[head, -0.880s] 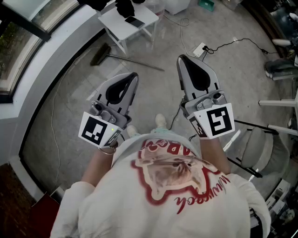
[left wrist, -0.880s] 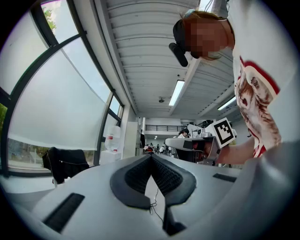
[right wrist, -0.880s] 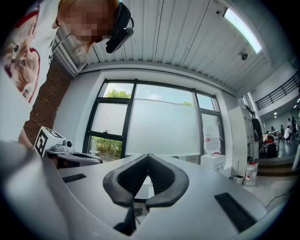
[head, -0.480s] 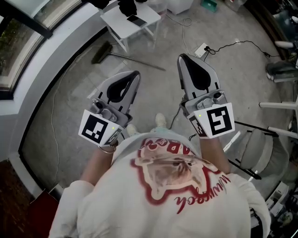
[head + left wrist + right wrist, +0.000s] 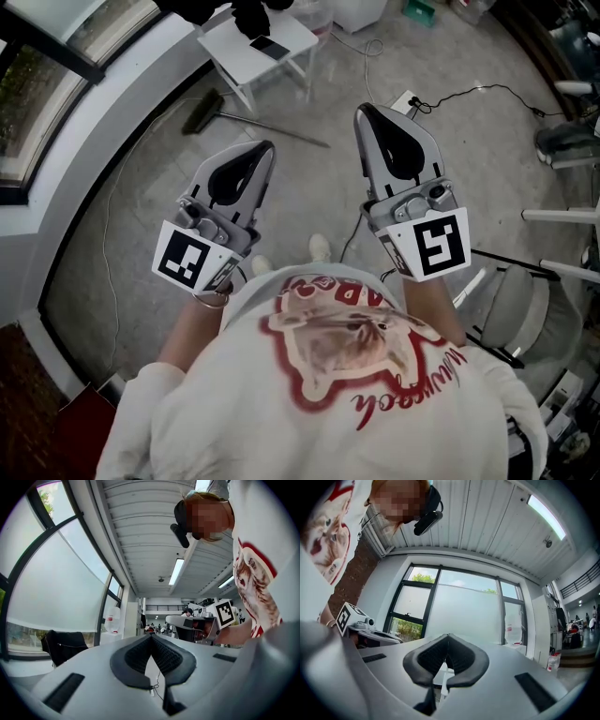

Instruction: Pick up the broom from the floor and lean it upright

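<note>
My left gripper (image 5: pixel 269 147) and right gripper (image 5: pixel 361 111), grey two-jaw tools with square-marker cubes, are held side by side, roughly level, above the grey stone floor (image 5: pixel 309 202). Each has its jaws pressed together on nothing. Beyond them, the dark-headed broom with a thin metal handle (image 5: pixel 262 127) lies flat on the floor, well apart from both grippers and just short of the small white counter (image 5: pixel 234 52).

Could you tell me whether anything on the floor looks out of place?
Yes: the broom lies flat on the floor beside the white table, its handle stretched across open floor instead of leaning upright.
</note>
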Available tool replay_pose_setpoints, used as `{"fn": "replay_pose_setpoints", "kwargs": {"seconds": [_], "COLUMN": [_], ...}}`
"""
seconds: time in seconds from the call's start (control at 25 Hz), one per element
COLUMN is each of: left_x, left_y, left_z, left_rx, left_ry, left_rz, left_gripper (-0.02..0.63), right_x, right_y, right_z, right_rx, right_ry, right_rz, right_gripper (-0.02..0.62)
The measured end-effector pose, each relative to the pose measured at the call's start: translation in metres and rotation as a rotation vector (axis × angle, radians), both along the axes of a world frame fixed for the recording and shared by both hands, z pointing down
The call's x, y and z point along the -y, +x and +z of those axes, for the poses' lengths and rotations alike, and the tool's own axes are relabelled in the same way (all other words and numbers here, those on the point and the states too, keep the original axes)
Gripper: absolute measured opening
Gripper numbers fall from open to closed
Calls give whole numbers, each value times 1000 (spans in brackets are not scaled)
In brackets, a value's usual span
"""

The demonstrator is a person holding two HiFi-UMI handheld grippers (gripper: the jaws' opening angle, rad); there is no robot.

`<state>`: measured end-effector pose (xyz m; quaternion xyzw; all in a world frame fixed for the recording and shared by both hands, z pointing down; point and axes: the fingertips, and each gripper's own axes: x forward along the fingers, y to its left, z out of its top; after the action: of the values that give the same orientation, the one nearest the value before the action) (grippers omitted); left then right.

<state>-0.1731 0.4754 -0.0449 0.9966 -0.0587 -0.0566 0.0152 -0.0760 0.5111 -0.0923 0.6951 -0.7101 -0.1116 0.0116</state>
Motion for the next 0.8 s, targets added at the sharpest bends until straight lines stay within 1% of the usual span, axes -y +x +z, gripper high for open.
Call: {"fn": "replay_pose_setpoints", "kwargs": {"seconds": [0.12,0.32,0.44,0.56,0.68,0.8], "left_x": [0,-6,-1,14,39,67], "left_y": [16,44,51,51,58,72], "left_z": [-4,-8,0,9,17,25], "left_rx": [-12,-26,-10,10,16,20], "left_ry": [1,7,-5,-31,-49,-60], "left_rz": [-22,-56,-94,-131,-149,-146], "left_gripper": [15,15,15,14,14,14], "right_x": [0,-9,-4,8,32,59], "right_y": [18,45,60,69,80,95], "right_z": [-2,2,13,25,27,39], "right_rx": [3,-91,-108,-83,-55,-69], "right_ry": [1,-7,-27,-51,-43,-72], "right_rz": [-16,-10,-20,-38,-34,-43], "right_gripper": [25,25,25,25,25,25]}}
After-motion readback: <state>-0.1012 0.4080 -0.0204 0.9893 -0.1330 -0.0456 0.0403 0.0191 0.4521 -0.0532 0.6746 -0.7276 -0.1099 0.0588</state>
